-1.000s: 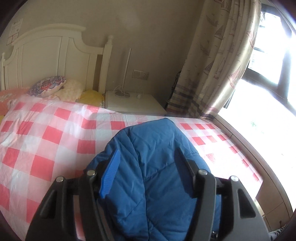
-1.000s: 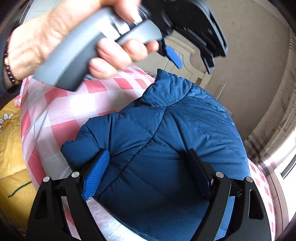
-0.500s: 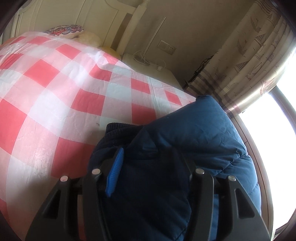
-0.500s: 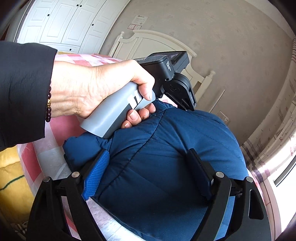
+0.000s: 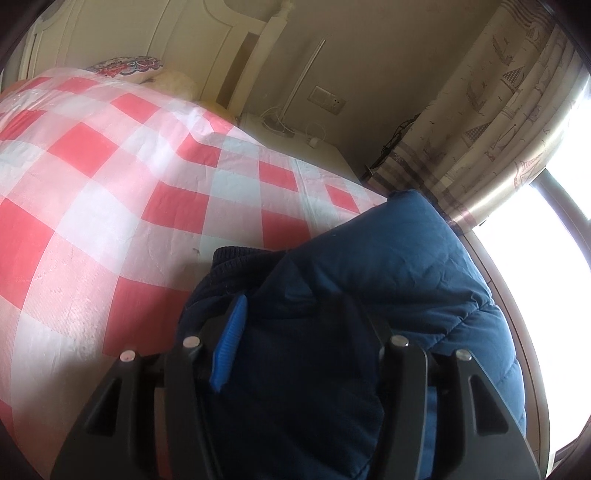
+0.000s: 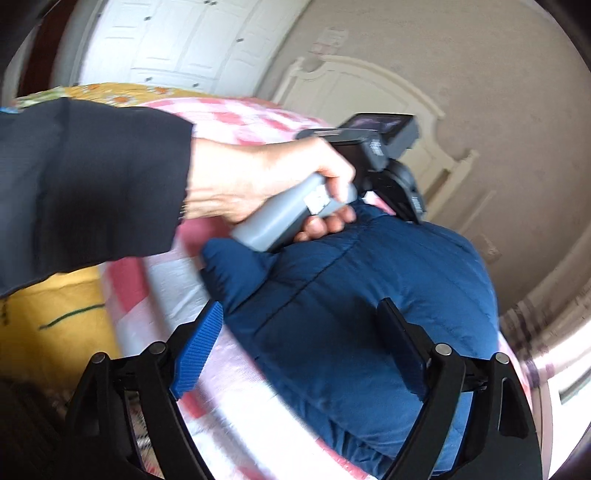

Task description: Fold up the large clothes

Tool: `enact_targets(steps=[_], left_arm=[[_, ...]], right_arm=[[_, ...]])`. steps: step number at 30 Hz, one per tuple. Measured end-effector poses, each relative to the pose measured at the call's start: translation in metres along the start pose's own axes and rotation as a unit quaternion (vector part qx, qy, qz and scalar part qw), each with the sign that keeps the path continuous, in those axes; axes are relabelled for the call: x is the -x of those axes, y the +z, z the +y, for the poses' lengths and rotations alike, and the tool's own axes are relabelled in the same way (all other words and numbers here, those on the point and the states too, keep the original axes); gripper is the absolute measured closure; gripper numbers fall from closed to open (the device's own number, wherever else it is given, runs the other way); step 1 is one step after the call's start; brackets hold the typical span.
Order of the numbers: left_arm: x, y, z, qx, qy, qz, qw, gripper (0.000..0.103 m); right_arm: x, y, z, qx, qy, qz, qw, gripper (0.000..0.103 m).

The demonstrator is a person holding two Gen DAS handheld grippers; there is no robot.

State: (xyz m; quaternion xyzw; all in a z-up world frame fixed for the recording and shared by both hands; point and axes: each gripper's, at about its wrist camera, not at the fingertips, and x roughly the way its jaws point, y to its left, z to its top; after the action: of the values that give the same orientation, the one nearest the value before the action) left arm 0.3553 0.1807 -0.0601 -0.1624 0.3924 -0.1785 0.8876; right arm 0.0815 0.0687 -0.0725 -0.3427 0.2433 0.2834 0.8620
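A quilted, puffy blue jacket point(image 5: 406, 266) lies bunched on the red-and-white checked bed cover point(image 5: 110, 177). Beyond it, at 12 o'clock, stands a cream headboard point(image 5: 147, 29); at 2 o'clock hangs a sailboat-print curtain point(image 5: 491, 110). The left claw point(image 5: 299, 332) spreads wide, pressed into the padding. The right claw point(image 6: 299, 332) gapes open over the jacket; the left hand point(image 6: 266, 184) crosses at 11 o'clock. No writing is legible.

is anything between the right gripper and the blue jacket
Nothing visible. In the right wrist view the right gripper is open right over the blue jacket, with only jacket fabric between its fingers. The left gripper presses on the jacket's far side, out of the way.
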Motion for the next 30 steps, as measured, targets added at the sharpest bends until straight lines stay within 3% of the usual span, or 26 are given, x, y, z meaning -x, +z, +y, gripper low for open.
enact_targets(steps=[2,3,5,8,11,15,17,19,20,21,22,24,30], left_arm=[[0.001,0.000,-0.003,-0.008,0.009,-0.001,0.9999,0.047],[0.001,0.000,-0.005,-0.012,0.014,-0.001,0.9998,0.046],[0.001,0.000,-0.007,-0.018,0.024,-0.003,0.9996,0.045],[0.002,0.000,-0.010,-0.025,0.039,-0.007,0.9989,0.042],[0.001,0.001,-0.012,-0.032,0.050,-0.007,0.9982,0.040],[0.002,0.000,-0.012,-0.034,0.055,-0.008,0.9979,0.039],[0.002,0.000,-0.012,-0.035,0.058,-0.009,0.9976,0.038],[0.002,0.000,-0.013,-0.035,0.059,-0.009,0.9976,0.038],[0.002,0.000,-0.013,-0.035,0.060,-0.008,0.9975,0.038],[0.002,0.001,-0.012,-0.034,0.067,-0.009,0.9971,0.038],[0.000,0.001,-0.011,-0.033,0.070,-0.006,0.9970,0.038],[-0.002,0.002,-0.014,-0.040,0.076,-0.003,0.9963,0.038],[-0.002,0.001,-0.013,-0.043,0.078,-0.002,0.9960,0.038]], right_arm=[[0.023,-0.001,-0.007,0.046,0.053,-0.020,0.997,0.015],[0.034,-0.001,-0.020,0.050,0.051,-0.038,0.997,0.015],[0.048,0.006,-0.065,0.011,0.042,-0.070,0.997,0.015],[0.042,0.018,-0.160,-0.102,0.023,-0.116,0.988,0.014],[-0.004,0.035,-0.234,-0.159,-0.024,-0.088,0.983,0.017],[-0.071,0.049,-0.295,-0.209,-0.005,-0.042,0.977,0.020],[-0.107,0.048,-0.305,-0.210,0.013,-0.010,0.977,0.020],[-0.162,0.029,-0.298,-0.186,0.023,0.079,0.979,0.019],[-0.182,0.012,-0.295,-0.198,0.042,0.097,0.974,0.016],[-0.192,-0.002,-0.307,-0.256,0.084,0.098,0.958,0.016],[-0.193,-0.012,-0.311,-0.280,0.098,0.092,0.950,0.016],[-0.192,-0.012,-0.304,-0.264,0.088,0.093,0.956,0.016],[-0.195,0.003,-0.312,-0.245,0.087,0.127,0.957,0.015]])
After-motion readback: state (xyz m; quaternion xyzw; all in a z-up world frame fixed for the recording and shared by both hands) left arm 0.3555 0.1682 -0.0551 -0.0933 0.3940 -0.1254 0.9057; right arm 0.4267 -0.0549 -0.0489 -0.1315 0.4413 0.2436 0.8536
